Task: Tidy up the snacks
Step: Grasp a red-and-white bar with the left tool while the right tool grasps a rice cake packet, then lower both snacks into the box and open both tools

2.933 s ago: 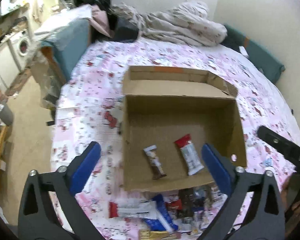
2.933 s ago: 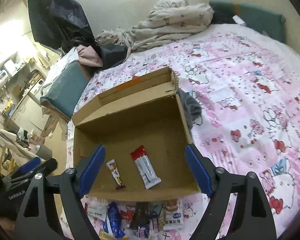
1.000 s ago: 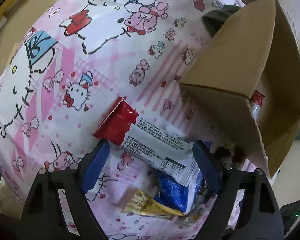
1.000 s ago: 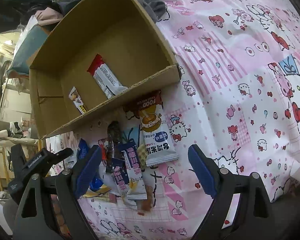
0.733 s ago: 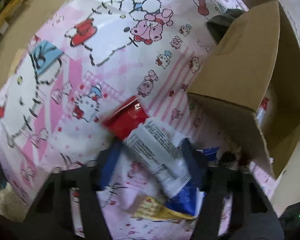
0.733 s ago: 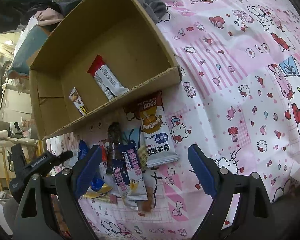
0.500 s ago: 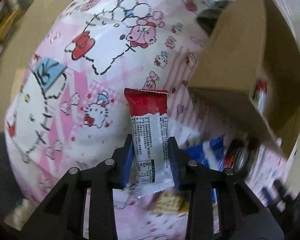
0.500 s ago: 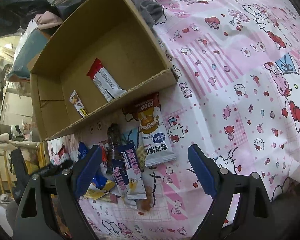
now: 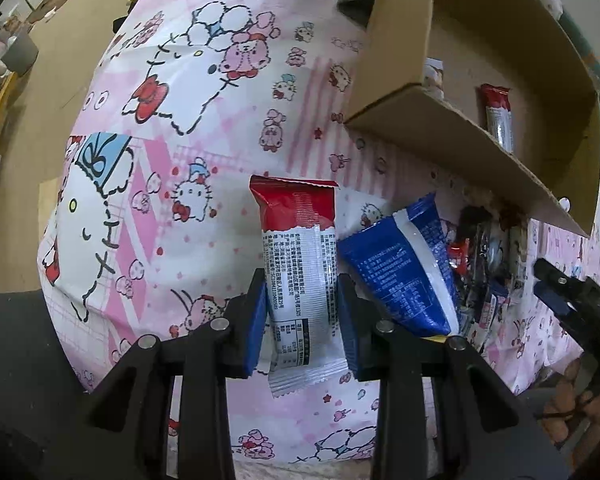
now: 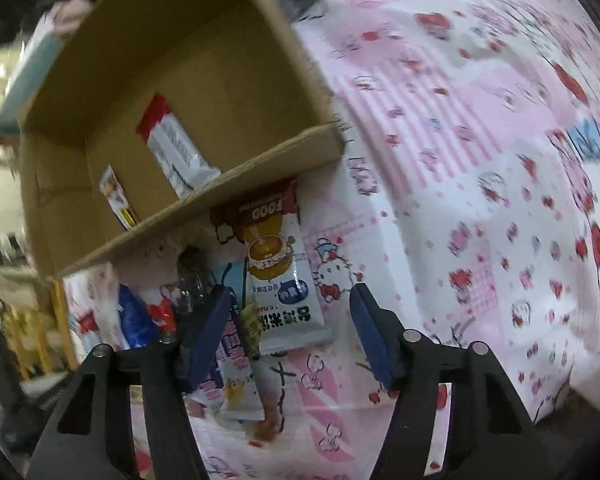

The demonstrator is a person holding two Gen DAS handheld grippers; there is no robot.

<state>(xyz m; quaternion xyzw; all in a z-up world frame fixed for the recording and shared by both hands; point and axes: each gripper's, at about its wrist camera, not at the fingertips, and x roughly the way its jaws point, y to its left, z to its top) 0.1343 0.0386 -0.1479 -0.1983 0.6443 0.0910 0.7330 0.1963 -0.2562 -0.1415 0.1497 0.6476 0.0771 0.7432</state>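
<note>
Gripping a red-and-white snack bar (image 9: 300, 272), left tongs (image 9: 302, 316); right tongs (image 10: 292, 332), closing, straddle a coffee sachet (image 10: 278, 276). Next: into the box (image 9: 452, 120).

Pink-and-white cartoon-cat print across the bedsheet (image 9: 188, 128), with red bows and a pale-blue one. Plain brown on the cardboard box (image 9: 440, 128). Red top over silvery white with black print on the gripped snack bar (image 9: 300, 264). Deep blue with a white stripe on the packet (image 9: 404, 276) beside it. White, brown and orange on the sachet (image 10: 278, 276). Blue pads (image 9: 256, 324), black frames.
</note>
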